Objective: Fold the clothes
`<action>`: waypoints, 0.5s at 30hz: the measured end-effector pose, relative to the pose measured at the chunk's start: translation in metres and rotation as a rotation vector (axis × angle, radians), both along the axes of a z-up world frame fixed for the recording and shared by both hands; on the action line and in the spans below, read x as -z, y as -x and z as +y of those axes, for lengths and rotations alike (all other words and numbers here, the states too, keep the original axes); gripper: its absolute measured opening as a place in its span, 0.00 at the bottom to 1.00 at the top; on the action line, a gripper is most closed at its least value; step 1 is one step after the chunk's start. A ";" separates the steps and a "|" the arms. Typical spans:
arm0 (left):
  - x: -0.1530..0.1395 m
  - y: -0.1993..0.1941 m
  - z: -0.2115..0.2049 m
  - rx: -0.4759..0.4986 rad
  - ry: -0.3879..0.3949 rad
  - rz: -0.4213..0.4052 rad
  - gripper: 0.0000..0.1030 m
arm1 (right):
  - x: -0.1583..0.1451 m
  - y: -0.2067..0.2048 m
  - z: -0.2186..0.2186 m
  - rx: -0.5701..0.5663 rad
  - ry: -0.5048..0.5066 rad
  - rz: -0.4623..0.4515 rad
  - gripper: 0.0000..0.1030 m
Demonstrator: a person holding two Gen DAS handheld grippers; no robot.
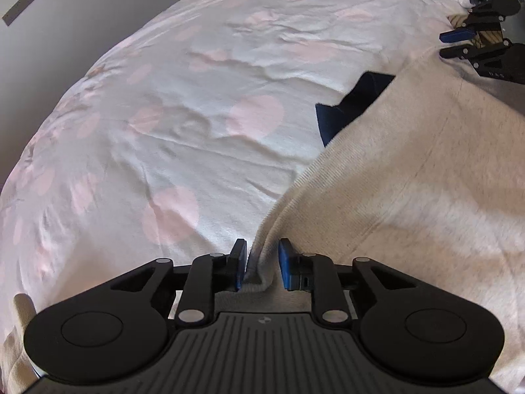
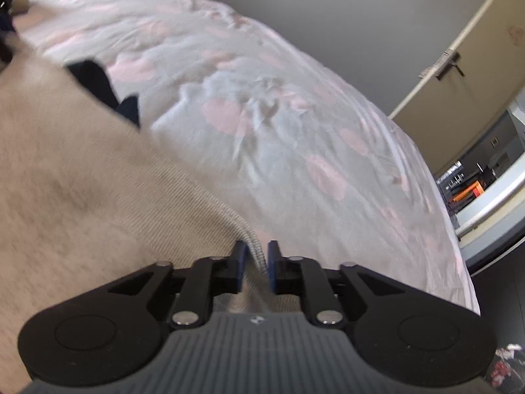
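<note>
Item 1: beige knitted garment (image 1: 410, 177), laid on the bed, covering the right part of the left wrist view and the left part of the right wrist view. A ribbed hem is seen along its edge.

Item 2: dark navy cloth (image 1: 347, 108), partly covered by the beige garment; only a pointed portion is exposed, lying on the bedsheet.

Item 3: bedsheet (image 1: 197, 98), pale with pink round spots, wrinkled, spread over the bed beneath both garments.

Item 4: left gripper (image 1: 262, 267). A bunched corner of the beige garment's hem is seen between the blue-padded fingers (image 1: 239, 266). The left pad touches the fabric; a gap is visible at the right pad, so the grip is recorded as slack, parted rather than clenched.

Item 5: right gripper (image 2: 256, 264). The ribbed edge of the beige garment runs between its fingers, which stand narrowly apart; whether the cloth is pinched cannot be told. The same gripper is seen in the left wrist view at the far corner of the garment.

Item 6: door with a handle (image 2: 449, 62), beyond the bed, right side.
</note>
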State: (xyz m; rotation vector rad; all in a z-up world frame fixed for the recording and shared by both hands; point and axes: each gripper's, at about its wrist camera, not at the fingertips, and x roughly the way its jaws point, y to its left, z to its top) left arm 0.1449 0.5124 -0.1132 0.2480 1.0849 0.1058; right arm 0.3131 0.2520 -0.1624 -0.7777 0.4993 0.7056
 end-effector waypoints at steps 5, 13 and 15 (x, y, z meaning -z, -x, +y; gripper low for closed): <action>-0.057 0.036 0.004 -0.101 0.070 -0.168 0.48 | -0.048 0.015 -0.034 0.095 -0.142 0.009 0.40; -0.069 0.145 -0.001 -0.415 0.208 -0.319 0.53 | -0.065 0.066 -0.117 0.297 -0.345 0.193 0.43; -0.058 0.176 -0.004 -0.503 0.248 -0.334 0.53 | -0.057 0.079 -0.139 0.371 -0.395 0.271 0.43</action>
